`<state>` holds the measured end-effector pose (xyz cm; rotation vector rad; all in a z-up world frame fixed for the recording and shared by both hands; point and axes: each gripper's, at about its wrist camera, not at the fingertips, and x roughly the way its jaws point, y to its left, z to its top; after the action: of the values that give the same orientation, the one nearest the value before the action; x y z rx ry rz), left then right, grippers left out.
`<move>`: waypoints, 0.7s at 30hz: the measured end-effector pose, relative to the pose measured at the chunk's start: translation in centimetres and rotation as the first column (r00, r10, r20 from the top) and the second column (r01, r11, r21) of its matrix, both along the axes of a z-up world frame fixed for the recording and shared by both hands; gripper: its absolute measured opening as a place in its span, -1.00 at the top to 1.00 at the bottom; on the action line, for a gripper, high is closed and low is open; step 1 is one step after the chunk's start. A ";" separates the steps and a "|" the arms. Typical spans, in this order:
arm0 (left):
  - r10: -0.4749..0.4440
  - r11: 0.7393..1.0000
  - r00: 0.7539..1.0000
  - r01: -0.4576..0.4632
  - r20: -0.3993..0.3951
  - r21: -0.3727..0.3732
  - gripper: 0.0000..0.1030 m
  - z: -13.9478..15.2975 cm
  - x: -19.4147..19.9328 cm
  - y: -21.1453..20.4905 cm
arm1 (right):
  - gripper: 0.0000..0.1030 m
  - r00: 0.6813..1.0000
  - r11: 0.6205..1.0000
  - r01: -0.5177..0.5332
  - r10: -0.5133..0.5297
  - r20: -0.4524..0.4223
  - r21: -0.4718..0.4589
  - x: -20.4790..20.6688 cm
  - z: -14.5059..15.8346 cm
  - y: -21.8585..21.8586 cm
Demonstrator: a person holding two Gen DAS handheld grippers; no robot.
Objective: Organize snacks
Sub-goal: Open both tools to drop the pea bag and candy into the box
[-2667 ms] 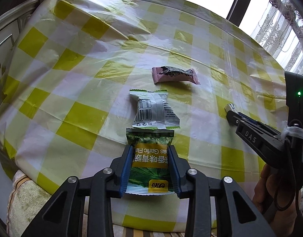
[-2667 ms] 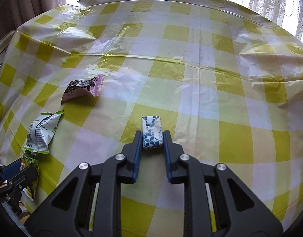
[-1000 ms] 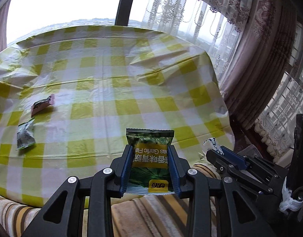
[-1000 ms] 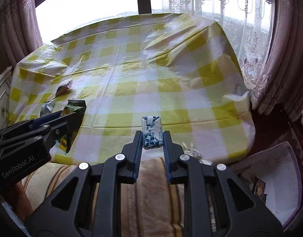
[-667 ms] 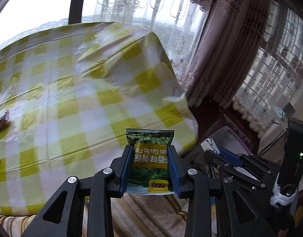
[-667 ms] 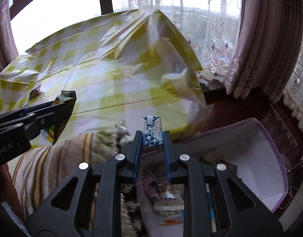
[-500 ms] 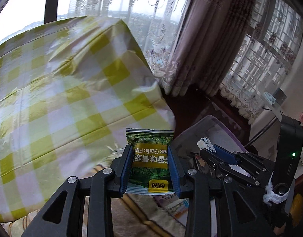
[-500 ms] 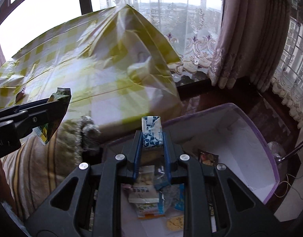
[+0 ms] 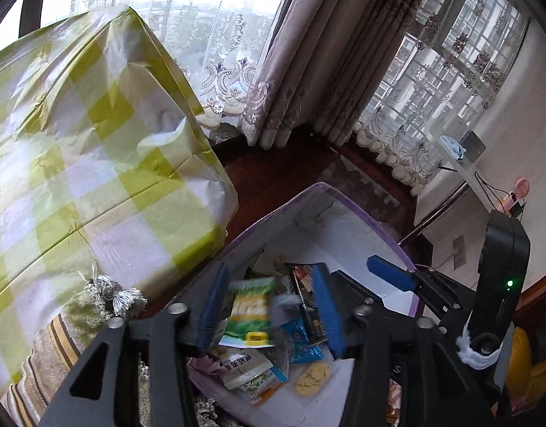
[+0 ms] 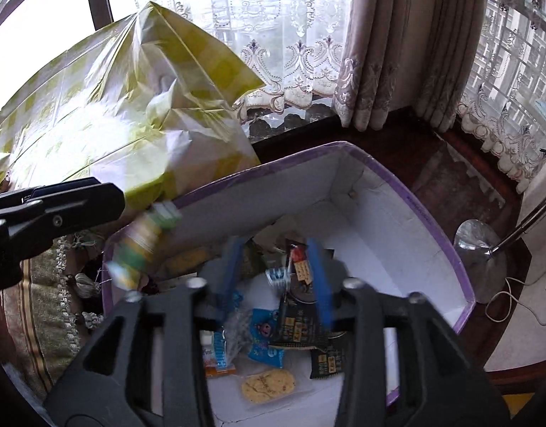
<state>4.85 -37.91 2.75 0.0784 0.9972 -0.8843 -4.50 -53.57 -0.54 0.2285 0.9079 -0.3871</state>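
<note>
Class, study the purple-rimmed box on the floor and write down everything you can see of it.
The purple-rimmed box is an open-topped container with white inner walls and a white floor, seemingly cardboard or foam board, its top edge trimmed in purple. It sits low beside the table draped in a yellow checked cloth, on a dark wooden floor. Inside lie mixed snack packets, among them a round biscuit in clear wrap. Both grippers hang over it, jaws just opened; a green packet hangs blurred between the left one's fingers.

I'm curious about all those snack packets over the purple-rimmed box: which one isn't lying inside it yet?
The green-and-yellow foil packet, blurred in mid-air between the open left gripper pads. The others rest on the white, purple-rimmed box floor.
</note>
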 end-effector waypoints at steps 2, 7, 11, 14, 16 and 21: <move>0.012 1.000 1.000 -0.012 0.004 -0.002 -0.10 0.0 0.2 0.2 | -0.05 1.000 1.000 0.002 -0.002 0.002 0.003 -0.1 0.1 -0.2; 0.030 1.000 0.999 -0.030 0.019 0.000 -0.10 0.3 0.4 1.0 | -0.05 1.000 1.000 -0.001 0.001 0.001 0.002 0.0 0.2 -0.2; 0.048 0.999 0.998 -0.048 0.035 -0.007 -0.10 0.5 0.7 1.9 | -0.05 1.000 1.000 -0.014 0.014 -0.002 -0.002 0.2 0.4 0.4; 0.081 0.997 0.995 -0.080 0.053 -0.022 -0.10 0.7 1.1 2.9 | -0.05 1.000 1.000 -0.030 0.030 -0.004 -0.006 0.4 0.7 1.1; 0.111 0.994 0.990 -0.110 0.086 -0.022 -0.10 1.0 1.3 3.8 | -0.06 0.999 0.999 -0.041 0.041 -0.004 -0.007 0.6 0.8 1.6; 0.162 0.986 0.976 -0.164 0.145 0.004 -0.10 1.5 2.3 6.2 | -0.06 0.997 0.997 -0.081 0.081 0.004 -0.008 1.5 1.4 3.6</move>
<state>7.15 -31.75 4.29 0.0715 0.8626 -0.7101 -2.97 -49.94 0.89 0.1844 0.9079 -0.3149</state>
